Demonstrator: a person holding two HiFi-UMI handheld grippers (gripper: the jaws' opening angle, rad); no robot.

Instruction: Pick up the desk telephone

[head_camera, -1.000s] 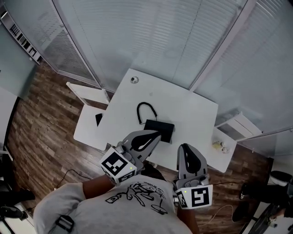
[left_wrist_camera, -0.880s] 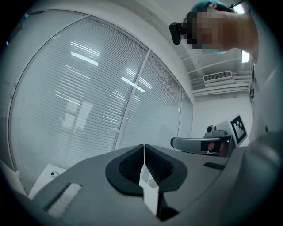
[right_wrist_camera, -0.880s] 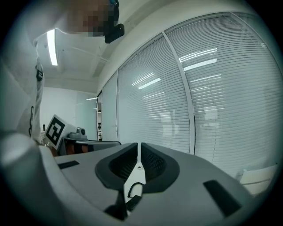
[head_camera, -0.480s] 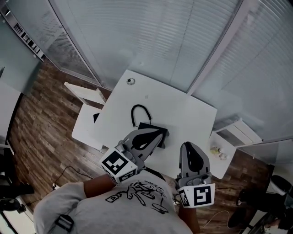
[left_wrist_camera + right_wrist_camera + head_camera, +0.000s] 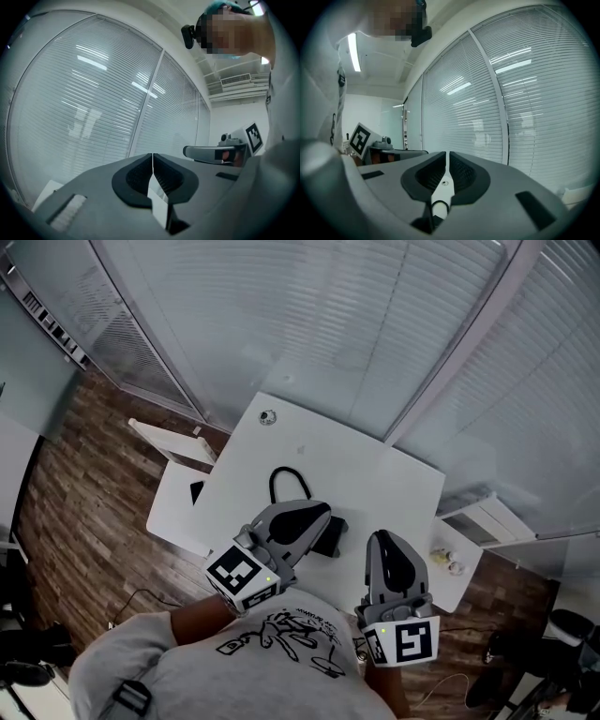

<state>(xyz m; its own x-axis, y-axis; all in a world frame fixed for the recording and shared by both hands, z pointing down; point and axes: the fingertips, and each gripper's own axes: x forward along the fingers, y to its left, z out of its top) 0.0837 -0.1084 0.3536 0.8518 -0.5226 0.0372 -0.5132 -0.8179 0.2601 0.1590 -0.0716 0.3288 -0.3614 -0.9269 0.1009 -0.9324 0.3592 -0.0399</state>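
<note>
My left claw is pressed fully shut with nothing in it. Its own view shows the two pads meeting edge to edge, with only window blinds beyond. Over the last second I have carried it forward. A second ago its tip stopped short of the desk telephone; now, in the head view, it overlaps the telephone's left part. I judge it is held above the telephone, not touching it.

The telephone itself has not shifted. It sits on the white counter, with its black cord looping away just behind it. To the telephone's right, my right claw has come forward by about as much. It too is closed tight and empty, with its tip showing over the counter's near part, clear of the telephone.

So the approach looks nearly done, but nothing is gripped yet. Both claws lie about level, passing over the telephone rather than aiming at it. I reckon one must tip down and open wide before it can close on the telephone. Lowered shut like this, it would only knock it.
</note>
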